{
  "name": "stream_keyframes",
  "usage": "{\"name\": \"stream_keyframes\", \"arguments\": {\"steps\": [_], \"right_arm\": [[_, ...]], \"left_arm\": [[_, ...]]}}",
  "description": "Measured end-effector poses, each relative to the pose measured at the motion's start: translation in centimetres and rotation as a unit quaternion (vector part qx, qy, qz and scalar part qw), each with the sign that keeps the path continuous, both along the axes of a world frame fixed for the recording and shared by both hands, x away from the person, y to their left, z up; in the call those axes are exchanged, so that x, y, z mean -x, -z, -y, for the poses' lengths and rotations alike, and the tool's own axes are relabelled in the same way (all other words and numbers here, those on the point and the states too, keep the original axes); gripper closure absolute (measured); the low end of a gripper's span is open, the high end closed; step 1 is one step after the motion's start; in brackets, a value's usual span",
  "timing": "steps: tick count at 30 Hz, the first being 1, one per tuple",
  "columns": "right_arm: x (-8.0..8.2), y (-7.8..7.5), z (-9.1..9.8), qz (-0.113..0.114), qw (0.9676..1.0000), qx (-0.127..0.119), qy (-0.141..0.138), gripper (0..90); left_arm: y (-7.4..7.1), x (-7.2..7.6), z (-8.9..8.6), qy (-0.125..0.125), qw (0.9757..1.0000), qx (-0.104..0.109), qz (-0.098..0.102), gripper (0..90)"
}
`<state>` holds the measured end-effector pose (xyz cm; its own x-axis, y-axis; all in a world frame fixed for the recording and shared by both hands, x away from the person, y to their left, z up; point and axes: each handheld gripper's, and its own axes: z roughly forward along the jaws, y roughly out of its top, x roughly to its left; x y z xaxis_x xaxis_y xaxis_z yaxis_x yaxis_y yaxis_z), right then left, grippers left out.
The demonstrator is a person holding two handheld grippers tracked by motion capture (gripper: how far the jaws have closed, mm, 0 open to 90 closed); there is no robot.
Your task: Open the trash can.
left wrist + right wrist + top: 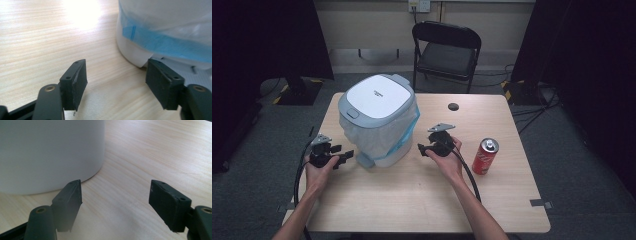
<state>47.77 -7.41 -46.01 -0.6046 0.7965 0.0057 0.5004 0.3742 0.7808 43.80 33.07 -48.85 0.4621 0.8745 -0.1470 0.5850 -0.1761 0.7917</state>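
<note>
Centrally on the wooden table (412, 200) stands the white lidded bin (378, 120), its liner bag (175, 22) edged in blue; the left gripper (346, 156) sits just beside its base, jaws apart on nothing; the right gripper (423, 149), jaws likewise wide and empty, flanks the other side; a red can (485, 156) stands well apart.

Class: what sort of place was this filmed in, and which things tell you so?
Probably a lab or studio room set up for recording: a light wooden table on grey carpet, dark curtains either side, a black folding chair by the wall, and cables trailing over the floor.
</note>
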Motion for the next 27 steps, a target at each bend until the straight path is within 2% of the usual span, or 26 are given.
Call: {"name": "stream_keyframes", "arguments": {"steps": [2,3,5,6,8,9,11,14,15,17,19,20,21,22,25,27], "right_arm": [[-0.2,0.0,-0.1,-0.002,1.0000,-0.006,0.002,25.5],[-0.3,-0.1,-0.1,-0.001,1.0000,-0.008,0.001,25.4],[-0.3,-0.2,-0.3,-0.001,0.9999,-0.011,-0.001,25.4],[-0.2,-0.3,-0.3,0.001,0.9999,-0.012,-0.002,25.3],[0.0,-0.3,-0.3,0.001,0.9998,-0.017,-0.005,25.1],[0.0,-0.2,-0.3,0.001,0.9999,-0.014,-0.004,25.1],[-0.1,-0.2,-0.2,0.001,0.9999,-0.014,-0.004,25.1],[-0.3,-0.2,0.0,0.003,0.9999,-0.012,0.005,25.4],[-0.4,-0.2,0.2,0.004,0.9999,-0.009,0.006,25.8],[-0.6,-0.3,0.4,0.003,0.9999,-0.011,0.007,31.3],[-0.7,-0.3,0.5,0.005,0.9999,-0.009,0.012,31.5],[-0.6,-0.3,0.4,0.005,0.9998,-0.011,0.014,31.5],[-0.6,-0.3,0.4,0.006,0.9998,-0.012,0.014,31.5],[-0.6,-0.2,0.5,0.007,0.9998,-0.012,0.016,31.6],[-0.7,-0.4,0.6,0.011,0.9996,-0.013,0.022,33.2],[-0.9,-0.6,0.7,0.016,0.9993,-0.018,0.030,35.9]], "left_arm": [[0.5,-0.3,0.7,0.009,0.9999,-0.011,-0.004,34.0],[0.6,-0.3,1.1,0.011,0.9998,-0.018,-0.005,38.1],[0.6,-0.3,1.6,0.014,0.9998,-0.003,-0.012,52.7],[0.6,-0.2,1.8,0.016,0.9998,-0.005,-0.014,54.3],[0.6,0.4,2.4,0.039,0.9991,-0.005,-0.017,53.8],[0.7,0.6,2.8,0.046,0.9988,-0.001,-0.018,50.0],[0.9,1.3,3.5,0.049,0.9985,0.013,-0.019,49.4],[0.9,2.0,4.4,0.058,0.9980,0.016,-0.020,49.9],[0.9,2.1,4.7,0.066,0.9973,0.021,-0.025,50.0],[0.7,2.3,5.3,0.091,0.9953,0.013,-0.031,49.8],[0.4,2.6,5.8,0.115,0.9926,0.009,-0.036,45.2],[0.3,2.7,5.8,0.119,0.9922,0.004,-0.038,44.1],[0.3,2.7,5.6,0.112,0.9929,-0.008,-0.039,44.4],[0.3,2.6,5.2,0.110,0.9931,-0.010,-0.041,44.7],[0.1,1.9,3.3,0.069,0.9968,0.002,-0.039,46.0],[-0.6,0.7,2.4,0.040,0.9979,0.019,-0.047,46.1]]}}
